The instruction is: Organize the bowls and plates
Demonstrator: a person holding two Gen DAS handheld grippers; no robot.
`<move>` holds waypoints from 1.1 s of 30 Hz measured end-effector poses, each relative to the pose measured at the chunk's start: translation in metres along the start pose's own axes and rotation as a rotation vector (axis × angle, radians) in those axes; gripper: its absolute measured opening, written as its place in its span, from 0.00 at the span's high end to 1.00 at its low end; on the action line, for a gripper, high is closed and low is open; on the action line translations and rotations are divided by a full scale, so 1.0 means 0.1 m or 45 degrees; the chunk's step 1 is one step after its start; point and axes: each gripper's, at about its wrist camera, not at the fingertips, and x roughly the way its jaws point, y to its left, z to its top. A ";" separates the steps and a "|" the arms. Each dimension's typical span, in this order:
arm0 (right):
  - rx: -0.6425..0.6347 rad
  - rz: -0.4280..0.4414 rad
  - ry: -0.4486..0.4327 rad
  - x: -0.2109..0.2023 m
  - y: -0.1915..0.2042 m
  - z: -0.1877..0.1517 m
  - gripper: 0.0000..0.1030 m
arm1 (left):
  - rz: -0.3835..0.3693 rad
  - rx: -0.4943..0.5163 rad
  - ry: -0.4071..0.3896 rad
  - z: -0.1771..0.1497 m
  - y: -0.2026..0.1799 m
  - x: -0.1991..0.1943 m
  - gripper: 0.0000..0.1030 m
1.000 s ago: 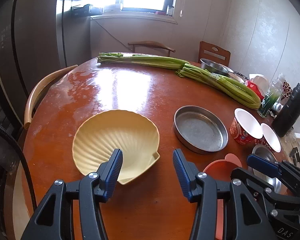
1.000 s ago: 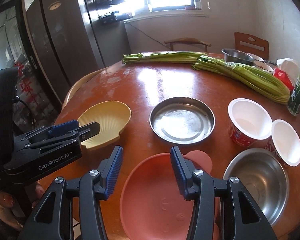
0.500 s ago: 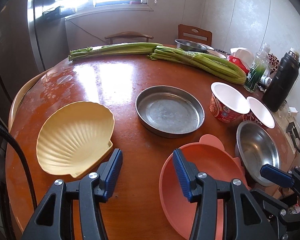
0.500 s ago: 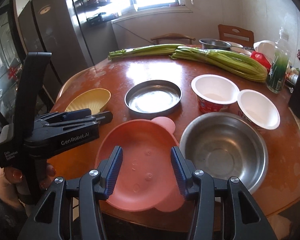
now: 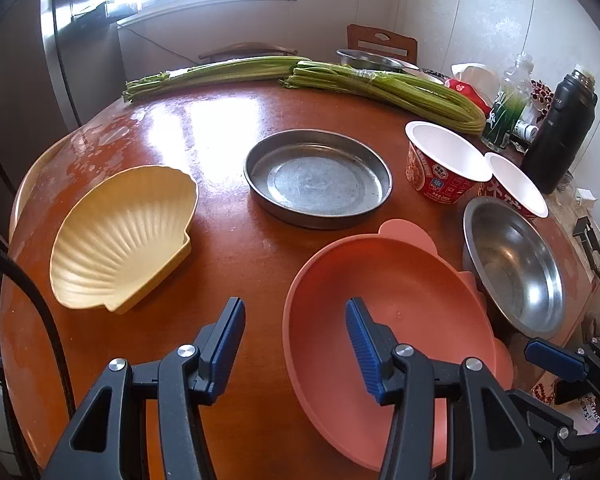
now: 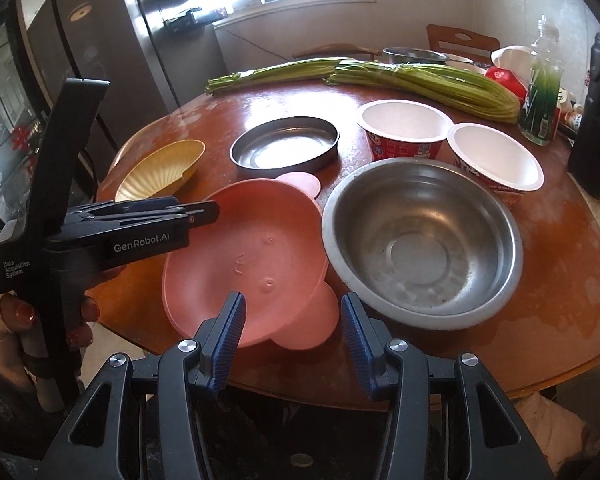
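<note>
Nearer now: pink plate [image 5: 396, 304], ears rightward

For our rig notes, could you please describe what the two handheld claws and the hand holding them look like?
Both the left claw and right claw are black frames with silver rivets and ribbed blue finger pads. The left claw's side reads "GenRobot.AI" and "Data Acquisition System" in white. A black cable runs beside it. The bare hand gripping it has red-painted nails.
</note>
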 end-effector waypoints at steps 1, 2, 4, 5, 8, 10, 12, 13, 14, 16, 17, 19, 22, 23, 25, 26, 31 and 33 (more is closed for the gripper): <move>-0.008 0.004 0.005 0.00 0.00 -0.01 0.50 | 0.005 0.007 0.001 -0.02 -0.01 0.00 0.49; -0.012 0.000 0.011 0.01 0.00 -0.02 0.50 | 0.012 0.013 0.004 -0.05 -0.03 0.00 0.49; -0.012 0.006 0.025 0.03 0.01 -0.02 0.50 | 0.030 0.019 0.014 -0.08 -0.05 0.02 0.49; -0.010 0.010 0.033 0.04 0.01 -0.03 0.50 | 0.035 0.022 0.017 -0.10 -0.06 0.02 0.49; -0.008 0.012 0.043 0.08 0.00 -0.03 0.50 | 0.056 0.034 0.023 -0.13 -0.09 0.03 0.49; -0.004 0.007 0.051 0.11 0.00 -0.02 0.50 | 0.064 0.041 0.029 -0.16 -0.09 0.03 0.49; -0.004 -0.001 0.051 0.13 0.00 -0.02 0.50 | 0.057 0.051 0.036 -0.17 -0.10 0.03 0.49; -0.008 -0.004 0.049 0.13 0.00 -0.01 0.49 | 0.063 0.053 0.043 -0.18 -0.11 0.04 0.49; -0.009 -0.008 0.049 0.14 0.00 -0.01 0.49 | 0.069 0.054 0.044 -0.18 -0.10 0.04 0.49; -0.009 -0.015 0.052 0.17 0.00 0.00 0.49 | 0.065 0.050 0.049 -0.19 -0.10 0.06 0.49; -0.012 -0.019 0.049 0.18 0.00 0.00 0.48 | 0.066 0.047 0.051 -0.19 -0.09 0.06 0.49; -0.016 -0.024 0.056 0.23 0.01 0.00 0.48 | 0.060 0.046 0.052 -0.20 -0.08 0.06 0.49; -0.026 -0.035 0.062 0.29 0.02 0.01 0.48 | 0.034 0.038 0.059 -0.21 -0.07 0.07 0.49; -0.035 -0.039 0.060 0.32 0.03 0.01 0.48 | 0.017 0.034 0.062 -0.22 -0.06 0.08 0.49; -0.055 -0.050 0.067 0.37 0.05 0.01 0.48 | -0.026 0.020 0.074 -0.23 -0.05 0.09 0.49; -0.065 -0.053 0.062 0.39 0.07 0.02 0.48 | -0.040 0.016 0.078 -0.24 -0.05 0.09 0.49; -0.113 -0.044 0.068 0.46 0.16 0.05 0.48 | -0.063 0.009 0.073 -0.23 -0.03 0.09 0.49; -0.131 -0.036 0.071 0.49 0.21 0.06 0.48 | -0.067 0.000 0.070 -0.22 0.02 0.09 0.49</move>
